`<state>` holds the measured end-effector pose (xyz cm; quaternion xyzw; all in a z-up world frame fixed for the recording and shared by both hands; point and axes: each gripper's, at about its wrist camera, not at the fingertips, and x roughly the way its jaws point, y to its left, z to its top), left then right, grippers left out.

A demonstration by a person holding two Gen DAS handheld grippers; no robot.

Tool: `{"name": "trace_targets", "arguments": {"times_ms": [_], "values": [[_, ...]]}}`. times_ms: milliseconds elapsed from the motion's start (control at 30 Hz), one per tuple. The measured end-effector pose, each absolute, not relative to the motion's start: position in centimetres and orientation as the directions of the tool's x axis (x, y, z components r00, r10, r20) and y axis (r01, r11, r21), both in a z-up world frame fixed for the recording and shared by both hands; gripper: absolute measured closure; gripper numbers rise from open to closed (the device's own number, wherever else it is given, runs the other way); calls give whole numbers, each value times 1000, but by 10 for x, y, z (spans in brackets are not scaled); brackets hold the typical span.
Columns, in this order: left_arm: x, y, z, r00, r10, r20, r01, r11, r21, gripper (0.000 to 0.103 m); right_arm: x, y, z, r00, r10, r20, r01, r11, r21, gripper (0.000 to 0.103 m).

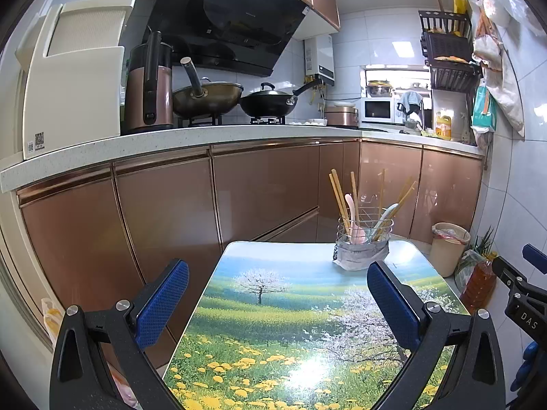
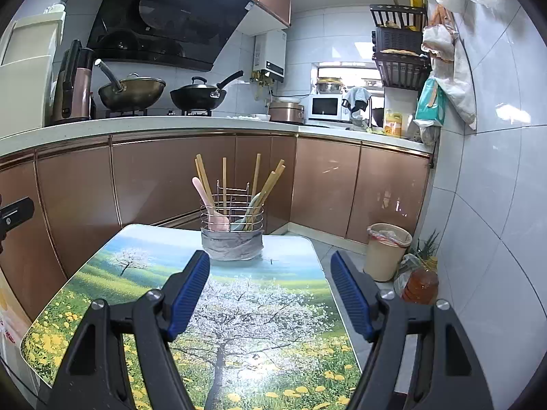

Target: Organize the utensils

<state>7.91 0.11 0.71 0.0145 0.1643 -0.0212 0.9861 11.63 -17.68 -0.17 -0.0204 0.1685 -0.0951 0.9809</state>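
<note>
A wire utensil holder (image 1: 364, 230) (image 2: 232, 218) stands at the far end of a small table (image 1: 273, 307) (image 2: 136, 273) printed with a meadow and blossom tree. It holds several wooden chopsticks (image 1: 338, 198) (image 2: 224, 181), a pink spoon (image 1: 355, 218) (image 2: 210, 206) and a pale green spoon (image 1: 383, 218) (image 2: 251, 208). A grey wrap (image 2: 232, 244) surrounds its base. My left gripper (image 1: 278, 268) is open and empty above the table's near half. My right gripper (image 2: 270, 258) is open and empty, short of the holder. The right gripper also shows at the left wrist view's right edge (image 1: 523, 294).
Copper-fronted cabinets (image 1: 164, 212) (image 2: 164, 177) and a counter with woks (image 1: 208, 97) (image 2: 131, 92) run behind the table. A beige bin (image 1: 448, 247) (image 2: 388, 251) and an oil bottle (image 1: 478, 283) (image 2: 420, 285) stand on the floor at the right by the tiled wall.
</note>
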Motion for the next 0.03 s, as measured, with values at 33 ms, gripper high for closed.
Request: {"name": "trace_targets", "arguments": {"times_ms": [33], "values": [[79,1,7,945,-37,-326,46,999,20,0,116,-177,-2,925,-194,-327,180,981,-71,31]]}}
